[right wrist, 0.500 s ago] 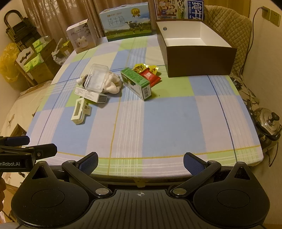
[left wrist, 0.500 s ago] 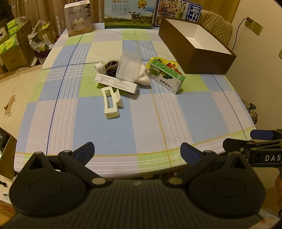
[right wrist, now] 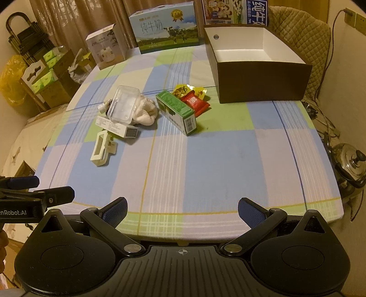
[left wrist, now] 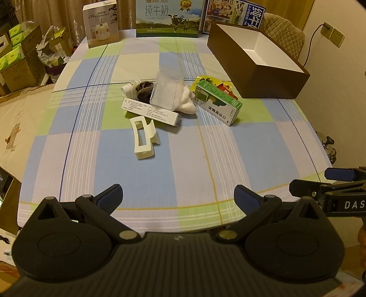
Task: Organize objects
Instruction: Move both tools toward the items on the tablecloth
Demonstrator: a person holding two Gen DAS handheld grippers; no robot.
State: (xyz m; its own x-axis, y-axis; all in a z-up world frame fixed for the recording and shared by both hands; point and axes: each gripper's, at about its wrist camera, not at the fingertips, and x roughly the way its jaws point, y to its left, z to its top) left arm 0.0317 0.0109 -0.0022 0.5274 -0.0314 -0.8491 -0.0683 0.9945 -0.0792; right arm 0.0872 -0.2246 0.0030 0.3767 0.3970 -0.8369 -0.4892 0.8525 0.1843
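While both hover at near table edge, left gripper (left wrist: 178,197) and right gripper (right wrist: 181,211) jaws spread, holding nothing. "DAS" and "nRobot:AI" readable on gripper bodies. Mid-table cluster: white hair clip (left wrist: 143,138), long white carton (left wrist: 151,111), clear container (left wrist: 166,88) on white cloth (right wrist: 146,110), green box (right wrist: 176,112), red snack packet (right wrist: 195,102). Beyond: open brown box (right wrist: 260,84); milk carton (left wrist: 169,18) reads "PURE MILK"; white box (left wrist: 100,24) reads "J10".

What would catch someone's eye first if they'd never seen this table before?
Probably the huddle of small items mid-table on the checked cloth: a green carton, a clear plastic box lying on a white cloth bundle, and a white hair claw nearest the camera. Behind, at the far right, sits an open brown box, white inside.
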